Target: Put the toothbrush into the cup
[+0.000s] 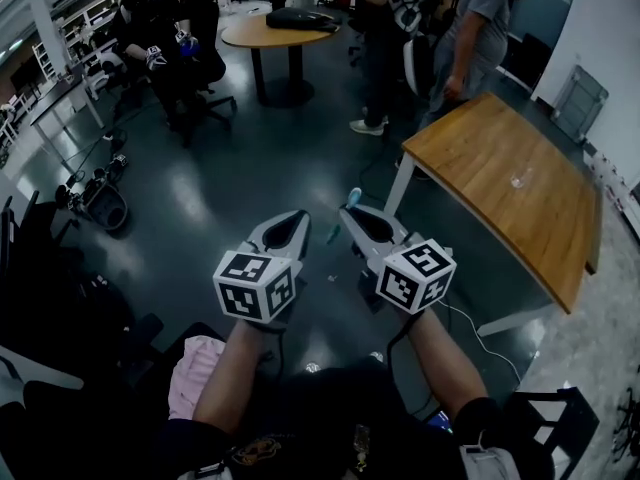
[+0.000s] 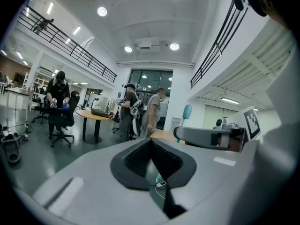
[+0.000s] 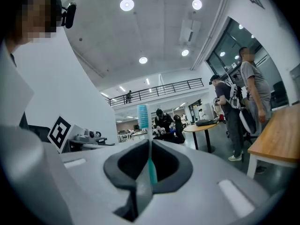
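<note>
My right gripper point(image 1: 352, 214) is shut on a teal toothbrush point(image 1: 354, 197), held chest-high over the dark floor. In the right gripper view the toothbrush point(image 3: 150, 165) stands upright between the jaws of the right gripper point(image 3: 150, 143), bristles on top. My left gripper point(image 1: 291, 230) hangs just left of it, shut with nothing in it. In the left gripper view the left gripper point(image 2: 151, 142) has its jaws meeting, and the brush head point(image 2: 187, 111) shows above the right gripper point(image 2: 206, 136). A small clear thing point(image 1: 517, 181) sits on the wooden table point(image 1: 480, 158); I cannot tell whether it is the cup.
The wooden table stands to the right on white legs. A round table point(image 1: 275, 33) with a dark bag, standing people point(image 1: 470, 38) and a seated person point(image 1: 160, 43) fill the back. A white cable point(image 1: 480, 333) trails on the floor. A pink cloth point(image 1: 190, 368) lies near my left arm.
</note>
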`<state>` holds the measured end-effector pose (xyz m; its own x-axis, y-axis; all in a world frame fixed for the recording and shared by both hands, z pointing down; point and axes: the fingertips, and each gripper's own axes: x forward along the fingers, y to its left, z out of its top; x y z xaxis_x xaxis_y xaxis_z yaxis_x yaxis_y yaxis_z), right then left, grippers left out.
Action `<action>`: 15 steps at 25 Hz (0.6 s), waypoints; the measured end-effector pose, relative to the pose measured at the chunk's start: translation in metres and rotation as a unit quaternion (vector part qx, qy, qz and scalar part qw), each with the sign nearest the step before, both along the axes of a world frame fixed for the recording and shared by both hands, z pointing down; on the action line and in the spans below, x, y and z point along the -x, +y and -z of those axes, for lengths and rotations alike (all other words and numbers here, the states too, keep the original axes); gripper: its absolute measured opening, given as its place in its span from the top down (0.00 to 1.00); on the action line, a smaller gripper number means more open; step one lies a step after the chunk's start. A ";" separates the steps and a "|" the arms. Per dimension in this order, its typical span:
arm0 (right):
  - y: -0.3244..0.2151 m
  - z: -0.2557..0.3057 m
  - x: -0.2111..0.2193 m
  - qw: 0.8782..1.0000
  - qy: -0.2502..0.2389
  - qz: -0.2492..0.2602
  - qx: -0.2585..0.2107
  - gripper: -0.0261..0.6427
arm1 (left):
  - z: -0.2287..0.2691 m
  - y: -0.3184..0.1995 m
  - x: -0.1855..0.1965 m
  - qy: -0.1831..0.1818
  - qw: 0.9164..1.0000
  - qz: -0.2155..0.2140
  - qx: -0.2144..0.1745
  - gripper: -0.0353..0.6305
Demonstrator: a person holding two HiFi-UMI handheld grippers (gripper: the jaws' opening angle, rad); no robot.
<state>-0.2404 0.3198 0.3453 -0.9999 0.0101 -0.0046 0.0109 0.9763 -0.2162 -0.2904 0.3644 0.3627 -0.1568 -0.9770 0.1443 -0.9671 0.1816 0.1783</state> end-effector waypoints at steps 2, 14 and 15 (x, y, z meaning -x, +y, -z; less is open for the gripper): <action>-0.007 0.001 -0.006 1.000 0.002 -0.014 -0.006 0.92 | 0.000 -0.009 -0.005 0.003 1.000 -0.013 0.001 0.94; -0.101 -0.004 -0.082 0.992 0.019 -0.122 -0.015 0.92 | -0.004 -0.110 -0.077 0.011 0.993 -0.117 0.003 0.94; -0.112 -0.004 -0.090 0.991 0.020 -0.134 -0.015 0.92 | -0.004 -0.121 -0.085 0.010 0.992 -0.128 0.003 0.94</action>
<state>-0.1500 0.2076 0.3494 -0.9662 -0.2557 0.0314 -0.2571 0.9490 -0.1826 -0.2059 0.2431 0.3663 0.0987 -0.9835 0.1513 -0.9780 -0.0678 0.1975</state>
